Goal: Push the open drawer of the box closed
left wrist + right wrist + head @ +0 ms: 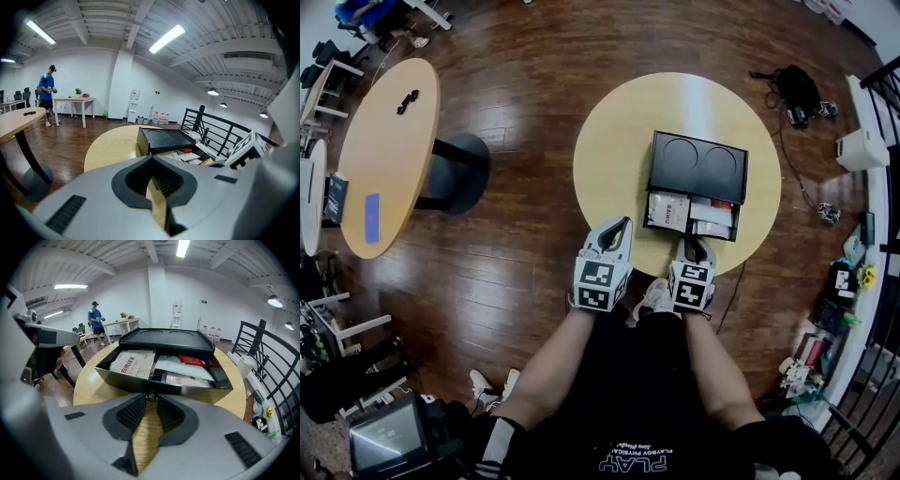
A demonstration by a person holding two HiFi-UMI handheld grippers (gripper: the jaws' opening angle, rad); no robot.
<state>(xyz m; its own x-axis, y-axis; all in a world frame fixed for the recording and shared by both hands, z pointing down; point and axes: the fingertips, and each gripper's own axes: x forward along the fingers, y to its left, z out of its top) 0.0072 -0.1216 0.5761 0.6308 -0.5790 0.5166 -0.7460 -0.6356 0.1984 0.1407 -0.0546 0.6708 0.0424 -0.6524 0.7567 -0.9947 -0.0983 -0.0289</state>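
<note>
A black box (698, 161) stands on the round wooden table (614, 159). Its drawer (688, 232) is pulled out toward me, full of papers and a red packet. In the right gripper view the drawer's front wall (187, 387) fills the middle, with a small knob (151, 395) on it. My right gripper (151, 400) stands narrowly open, and the knob sits right at the gap between its tips. My left gripper (623, 223) hovers at the table's near edge, left of the drawer. It holds nothing, and its tips (151, 158) meet.
An oval wooden table (389, 141) stands off to the left. A black railing (262, 362) and a white unit (861, 148) lie to the right. A bag with cables (797, 89) lies on the floor behind. A person in blue (96, 317) stands far back.
</note>
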